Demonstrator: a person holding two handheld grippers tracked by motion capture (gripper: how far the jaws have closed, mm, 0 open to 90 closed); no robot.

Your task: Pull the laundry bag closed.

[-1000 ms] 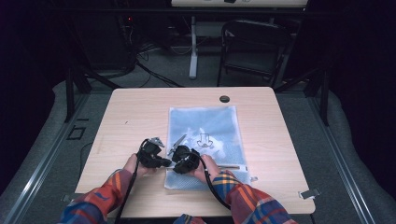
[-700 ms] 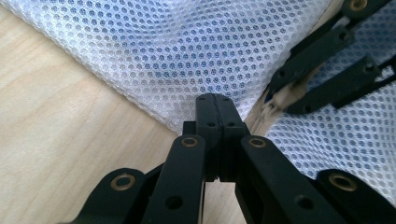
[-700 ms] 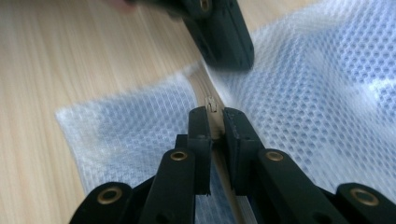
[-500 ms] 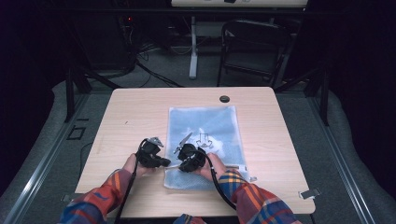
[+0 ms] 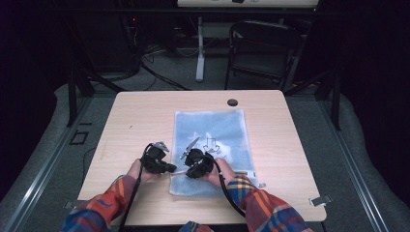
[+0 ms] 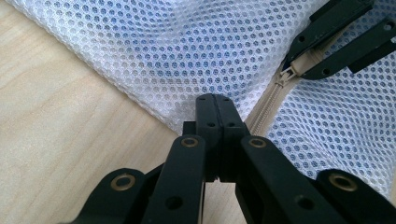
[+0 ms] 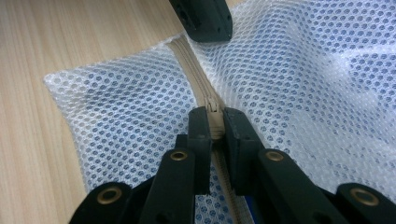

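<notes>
No legible text, label, brand, number or sign was recorded in any view. The mesh bag (image 5: pixel 212 145) on the tabletop (image 5: pixel 140 121) showed a dark printed figure near its middle in the high view, too small and blurred to be read as lettering or as a sign. The close views of the bag's mesh and of its beige zipper (image 7: pixel 205 100) carried no marking.
</notes>
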